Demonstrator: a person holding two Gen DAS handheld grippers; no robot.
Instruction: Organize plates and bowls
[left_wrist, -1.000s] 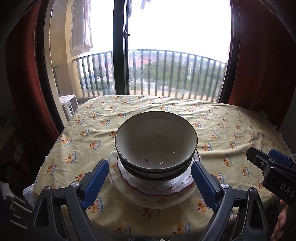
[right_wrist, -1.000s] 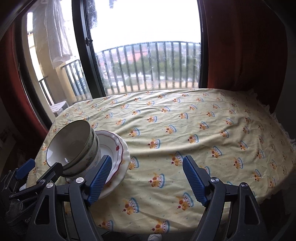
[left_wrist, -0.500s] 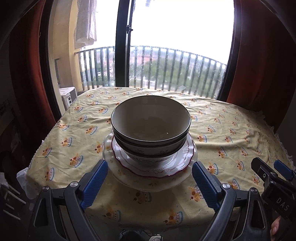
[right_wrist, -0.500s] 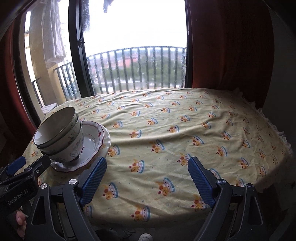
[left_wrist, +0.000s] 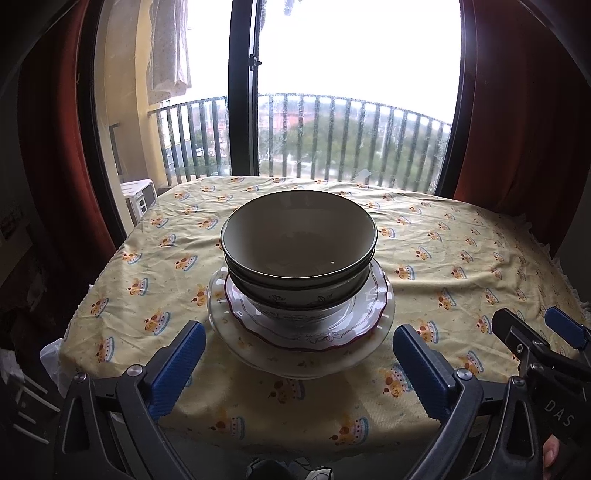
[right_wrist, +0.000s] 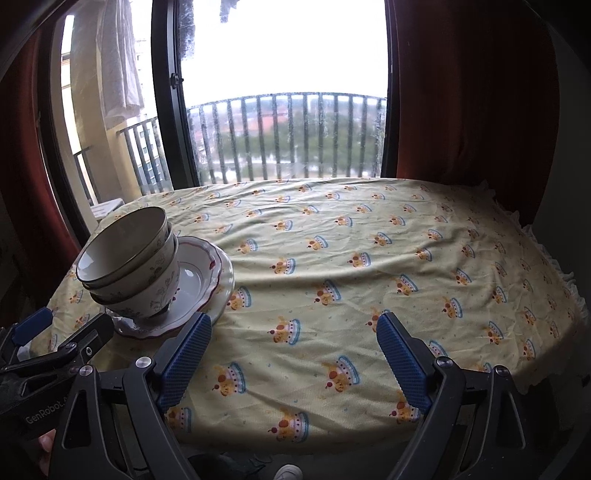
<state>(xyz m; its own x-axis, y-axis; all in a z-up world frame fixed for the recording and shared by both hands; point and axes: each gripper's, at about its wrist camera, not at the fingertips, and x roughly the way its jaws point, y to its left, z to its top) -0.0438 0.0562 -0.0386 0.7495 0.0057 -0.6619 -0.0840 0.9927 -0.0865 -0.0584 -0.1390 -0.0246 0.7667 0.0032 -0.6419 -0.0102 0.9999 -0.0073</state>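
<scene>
Nested white bowls (left_wrist: 299, 251) with dark rims and a flower print stand on stacked plates (left_wrist: 303, 343), the top one red-rimmed and scalloped. The stack sits near the table's front left edge, also in the right wrist view (right_wrist: 129, 258). My left gripper (left_wrist: 295, 362) is open and empty, just in front of the stack at the table edge. My right gripper (right_wrist: 293, 354) is open and empty over the cloth, to the right of the stack (right_wrist: 199, 280). The right gripper also shows at the right of the left wrist view (left_wrist: 535, 339).
The table wears a yellow cloth with crown prints (right_wrist: 369, 258). Behind it are a balcony door with a dark frame (left_wrist: 242, 92), railings (right_wrist: 288, 136) and red curtains (right_wrist: 472, 92) on both sides.
Both grippers have drawn back and lower, away from the stack, toward the table's front edge. The bowls and plates have not moved. Both stay open.
</scene>
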